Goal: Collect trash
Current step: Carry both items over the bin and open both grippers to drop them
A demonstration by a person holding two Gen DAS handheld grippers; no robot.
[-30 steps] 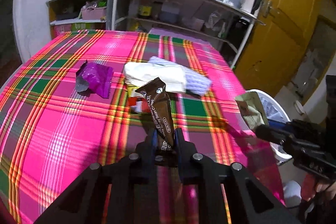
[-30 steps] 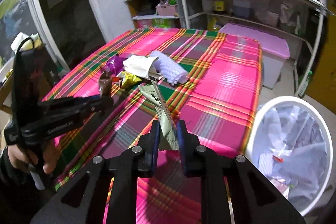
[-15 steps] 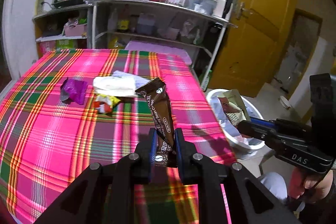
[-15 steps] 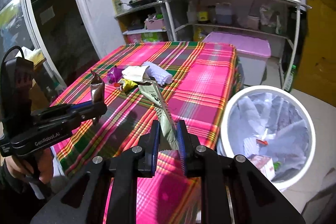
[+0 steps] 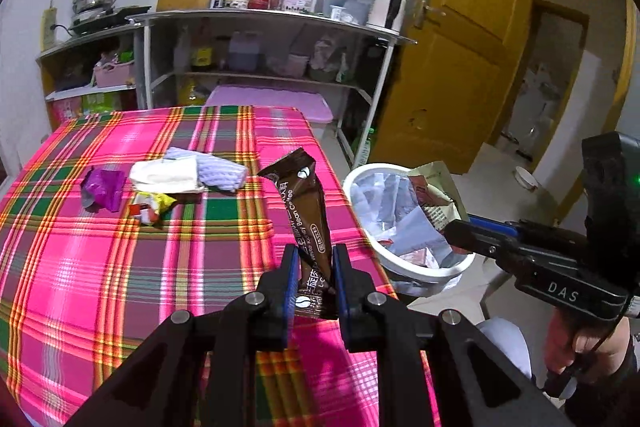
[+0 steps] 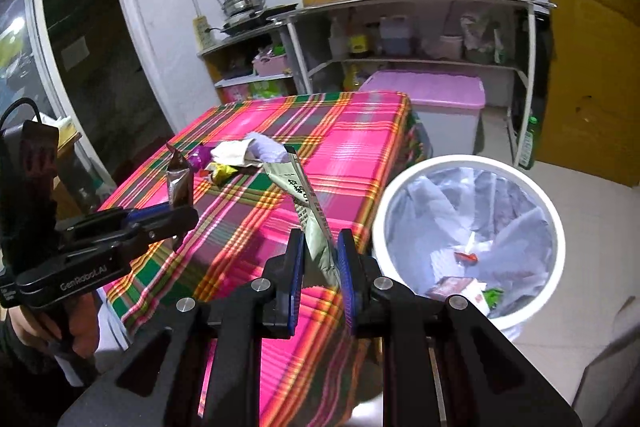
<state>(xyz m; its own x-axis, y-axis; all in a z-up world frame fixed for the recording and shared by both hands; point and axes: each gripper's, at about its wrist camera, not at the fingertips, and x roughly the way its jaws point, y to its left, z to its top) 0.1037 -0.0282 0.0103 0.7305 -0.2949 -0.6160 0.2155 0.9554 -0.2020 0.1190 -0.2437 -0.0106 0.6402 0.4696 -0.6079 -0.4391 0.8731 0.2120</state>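
Both our grippers have drifted off the plaid surface (image 5: 120,267) toward the white bin (image 6: 556,227); left gripper (image 5: 314,279) fingers pinch the brown coffee sachet (image 5: 306,211); right gripper (image 6: 320,267) fingers pinch the green wrapper (image 6: 308,211); other trash lies behind.

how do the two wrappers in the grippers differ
The left gripper is shut on a dark brown coffee wrapper; the right gripper is shut on a pale grey-green wrapper. In the left wrist view, the brown one is over the tablecloth, the pale one over the white bin. Both are long, thin packets sticking up from their grippers.
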